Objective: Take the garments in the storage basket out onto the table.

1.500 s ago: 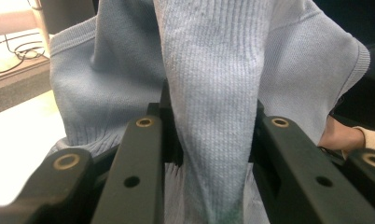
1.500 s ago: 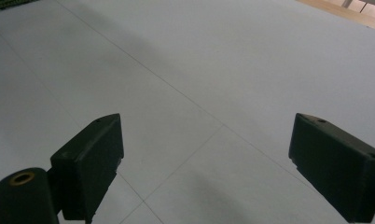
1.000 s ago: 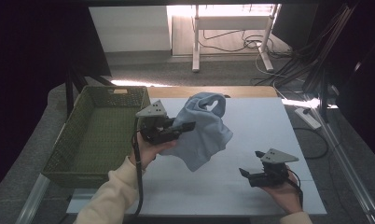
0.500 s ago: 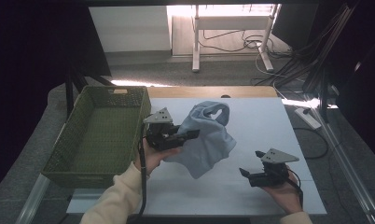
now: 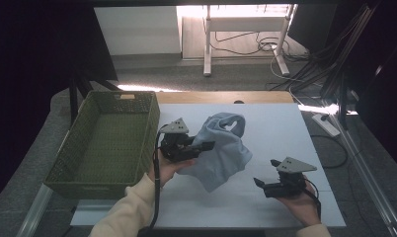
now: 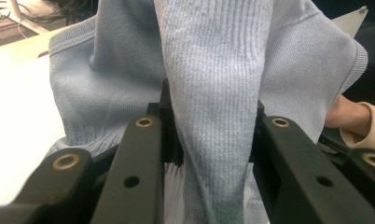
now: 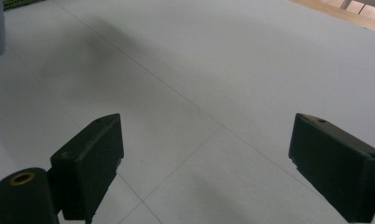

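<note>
Your left hand-held gripper (image 5: 206,146) clamps the pale blue knitted sweater (image 5: 221,148); next swing it over the green woven basket (image 5: 68,163), right hand-held gripper (image 5: 258,183) idle, jaws spread.

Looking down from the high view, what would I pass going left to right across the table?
Green basket → left hand-held gripper → light blue sweater → right hand-held gripper.

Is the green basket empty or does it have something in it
Empty. In the high view the green basket shows only its bare woven floor; the blue sweater sits outside it.
</note>
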The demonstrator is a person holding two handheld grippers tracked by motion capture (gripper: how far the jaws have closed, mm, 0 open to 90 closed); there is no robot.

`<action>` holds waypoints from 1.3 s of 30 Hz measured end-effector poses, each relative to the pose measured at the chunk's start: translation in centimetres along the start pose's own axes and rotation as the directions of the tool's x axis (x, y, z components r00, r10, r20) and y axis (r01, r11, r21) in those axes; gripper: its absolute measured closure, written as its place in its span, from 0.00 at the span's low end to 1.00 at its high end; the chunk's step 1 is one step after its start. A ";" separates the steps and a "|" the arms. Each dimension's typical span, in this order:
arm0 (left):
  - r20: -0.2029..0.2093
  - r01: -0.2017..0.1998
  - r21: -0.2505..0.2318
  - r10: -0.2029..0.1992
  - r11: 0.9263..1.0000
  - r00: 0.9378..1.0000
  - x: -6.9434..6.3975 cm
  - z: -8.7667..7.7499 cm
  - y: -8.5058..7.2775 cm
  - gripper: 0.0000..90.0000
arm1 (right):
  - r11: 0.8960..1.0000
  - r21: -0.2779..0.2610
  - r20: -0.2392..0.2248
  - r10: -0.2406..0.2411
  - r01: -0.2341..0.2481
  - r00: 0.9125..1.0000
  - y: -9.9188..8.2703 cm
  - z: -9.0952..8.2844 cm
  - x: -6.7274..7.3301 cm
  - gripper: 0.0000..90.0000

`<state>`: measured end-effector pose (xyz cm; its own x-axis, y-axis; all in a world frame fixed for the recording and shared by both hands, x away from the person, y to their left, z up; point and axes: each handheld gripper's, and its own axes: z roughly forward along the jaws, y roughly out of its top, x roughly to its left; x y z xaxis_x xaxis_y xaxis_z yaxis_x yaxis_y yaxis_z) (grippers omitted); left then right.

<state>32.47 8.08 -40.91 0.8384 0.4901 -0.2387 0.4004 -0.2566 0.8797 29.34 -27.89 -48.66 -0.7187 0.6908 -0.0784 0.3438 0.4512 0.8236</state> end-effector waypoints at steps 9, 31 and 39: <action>-0.022 0.025 0.025 -0.024 0.999 0.999 0.7 1.2 -0.9 0.78 | 1.000 -0.003 0.001 0.002 -0.002 1.000 0.0 0.0 -0.1 0.12; -0.040 0.118 0.130 -0.114 0.984 0.993 3.4 4.6 -3.1 0.77 | 1.000 -0.001 -0.001 -0.001 0.001 1.000 0.0 0.1 -0.1 0.12; -0.056 0.113 0.169 -0.105 0.979 0.993 3.5 5.5 -3.8 0.76 | 1.000 0.001 -0.002 -0.002 0.002 1.000 0.0 0.0 -0.1 0.12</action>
<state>35.92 6.17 -47.30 0.7698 0.5602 -0.3060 0.5492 -0.3370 0.7647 29.41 -27.92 -48.69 -0.7203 0.6892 -0.0788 0.3430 0.4526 0.8231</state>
